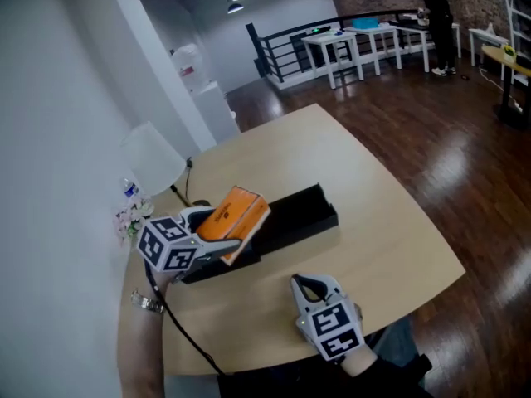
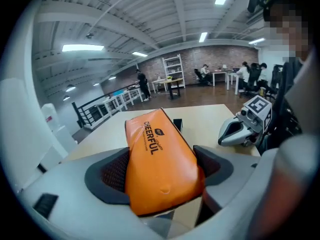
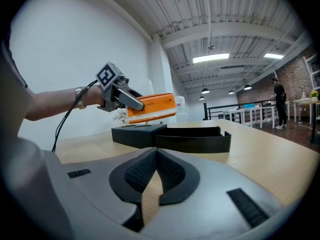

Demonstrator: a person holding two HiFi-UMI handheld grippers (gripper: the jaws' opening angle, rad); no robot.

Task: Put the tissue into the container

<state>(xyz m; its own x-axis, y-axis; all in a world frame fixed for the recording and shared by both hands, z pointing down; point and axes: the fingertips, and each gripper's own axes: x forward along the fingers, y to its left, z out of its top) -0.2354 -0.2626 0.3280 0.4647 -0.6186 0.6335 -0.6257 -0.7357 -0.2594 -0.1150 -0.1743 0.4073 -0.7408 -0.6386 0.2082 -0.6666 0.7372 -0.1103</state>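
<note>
Left tongs (image 2: 161, 170) pinching an orange tissue pack (image 1: 235, 214) across its width, both pads bearing on its sides; most of the pack projects beyond the tips, and its soft wrapper shows a small dent near the held end. The pack is carried tilted in the air above the near end of the black container (image 3: 200, 143), apart from it. In the right gripper view that near end reads as a solid, covered block, while the open trough lies farther along, away from the person. Right tongs (image 3: 156, 156) pressed together on nothing, resting low over the tabletop (image 1: 373, 222) just beside the container and not touching it. Likely faults from this position: (a) release over the covered end, leaving the pack on top of the block instead of inside; (b) a corner catching the trough rim, since the pack is tilted and appears nearly as wide as the opening; (c) the pack swinging in the grip, because it is held at one end only; (d) the container sliding if the pack is pushed against its wall, as nothing braces it.
</note>
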